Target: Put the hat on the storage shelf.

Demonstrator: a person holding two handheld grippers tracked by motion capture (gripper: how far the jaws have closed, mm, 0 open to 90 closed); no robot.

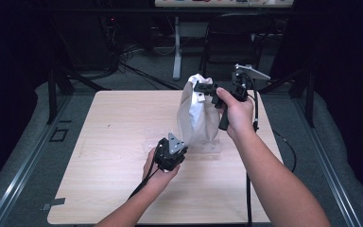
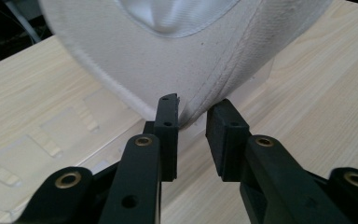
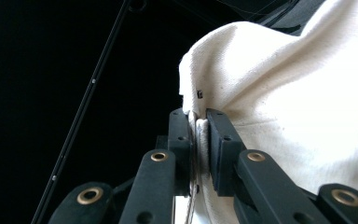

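The right tongs [image 1: 203, 88] pinch the top of a white cloth bag [image 1: 196, 113], hanging it above the desk [image 1: 113, 142]. The left tongs [image 2: 193, 123] are spread, apparently straddling its bottom edge.

Left gripper [image 1: 179, 142]: low over the near middle of the table, carried in the person's left hand [image 1: 159, 171], forearm entering from the bottom edge; jaws parted, with white cloth [image 2: 177, 70] at the gap between the fingertips [image 2: 167, 112], contact not determinable. Right gripper [image 1: 203, 87]: raised toward the far side, gripped by the right hand [image 1: 236, 113] on its handle, forearm running up from the lower right; jaws pressed together on a fold of that cloth, pinched flat between the pads [image 3: 214, 140].
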